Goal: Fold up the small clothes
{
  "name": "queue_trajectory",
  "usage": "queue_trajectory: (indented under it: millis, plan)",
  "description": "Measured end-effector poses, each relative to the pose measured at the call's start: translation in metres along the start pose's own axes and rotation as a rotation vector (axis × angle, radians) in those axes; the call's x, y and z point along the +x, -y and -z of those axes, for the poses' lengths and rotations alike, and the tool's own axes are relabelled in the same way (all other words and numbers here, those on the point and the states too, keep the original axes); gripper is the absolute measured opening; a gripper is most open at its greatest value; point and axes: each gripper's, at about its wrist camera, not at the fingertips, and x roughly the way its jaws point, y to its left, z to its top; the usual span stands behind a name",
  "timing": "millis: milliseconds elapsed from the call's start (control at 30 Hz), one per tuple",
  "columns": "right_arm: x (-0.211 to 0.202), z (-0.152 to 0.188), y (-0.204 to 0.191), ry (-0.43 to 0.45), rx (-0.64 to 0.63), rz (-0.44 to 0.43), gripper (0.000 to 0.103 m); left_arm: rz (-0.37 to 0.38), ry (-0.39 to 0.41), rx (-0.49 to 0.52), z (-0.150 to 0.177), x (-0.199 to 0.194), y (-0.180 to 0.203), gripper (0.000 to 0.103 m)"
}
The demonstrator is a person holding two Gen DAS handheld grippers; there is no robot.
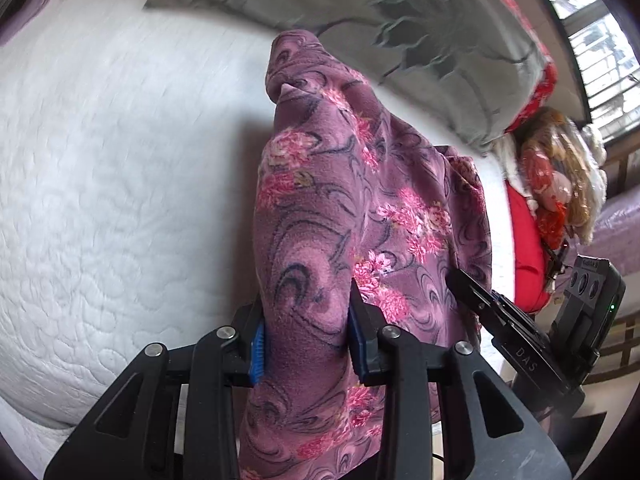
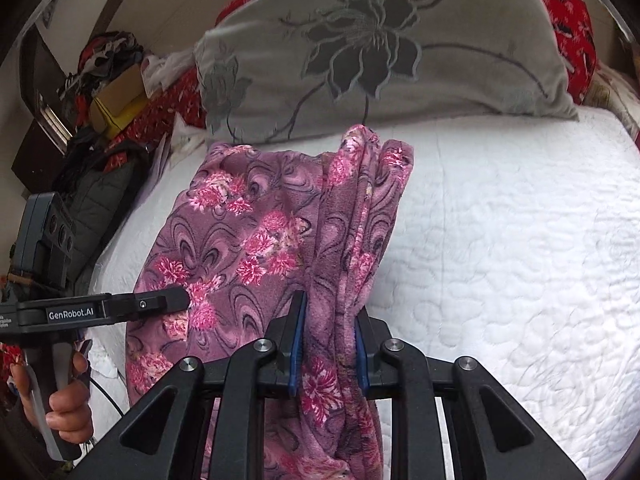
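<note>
A: What is in the left wrist view?

B: A purple fleece garment (image 1: 332, 216) with pink flowers and dark swirls fills the centre of the frame. It hangs bunched and lifted above a white quilted bedspread (image 1: 100, 180). At the bottom centre, the left gripper (image 1: 306, 320) has its blue-padded jaws closed most of the way, pinching a thick fold of the cloth between them.

A: Is the other tool visible there?

B: Yes. The right gripper (image 1: 460, 280) comes in from the lower right, its black tip pressed into the same garment.

A: And the right wrist view?

B: The same garment (image 2: 256, 240) sits in the centre and left of the frame, spread wider on the left and gathered into vertical folds on the right. The right gripper (image 2: 330, 312), at the bottom centre, has narrowly parted jaws clamped on those gathered folds. The left gripper (image 2: 176, 300) reaches in from the left edge, its tip on the cloth. A hand (image 2: 60, 400) grips its handle in the lower left corner.

A: What surrounds it?

B: The white bedspread (image 2: 500, 240) covers the right side. A grey pillow (image 2: 360, 48) with a dark flower pattern lies across the top, with red patterned fabric (image 2: 568, 20) behind it. A heap of clothes and boxes (image 2: 108, 80) sits at the upper left.
</note>
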Motion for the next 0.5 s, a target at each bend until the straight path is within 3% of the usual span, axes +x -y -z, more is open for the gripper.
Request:
queue_trajectory:
  millis: [100, 200, 267, 367, 500]
  plan:
    - [0.026, 0.01, 0.002, -0.071, 0.002, 0.044, 0.025, 0.018, -0.021, -0.049, 0.003, 0.009, -0.021, 0.044]
    - [0.031, 0.015, 0.019, -0.071, 0.068, 0.042, 0.035, 0.061, -0.02, -0.051, 0.0, -0.002, -0.029, 0.044]
    - [0.026, 0.011, 0.026, -0.071, 0.098, 0.035, 0.037, 0.072, 0.041, -0.021, -0.003, -0.021, -0.026, 0.041]
    - [0.01, -0.002, 0.028, 0.0, 0.084, 0.083, 0.039, 0.083, 0.132, 0.041, -0.016, -0.041, -0.008, 0.041]
    - [0.007, -0.023, 0.014, 0.066, 0.012, 0.043, 0.035, 0.015, 0.156, 0.14, -0.04, -0.025, 0.023, 0.042]
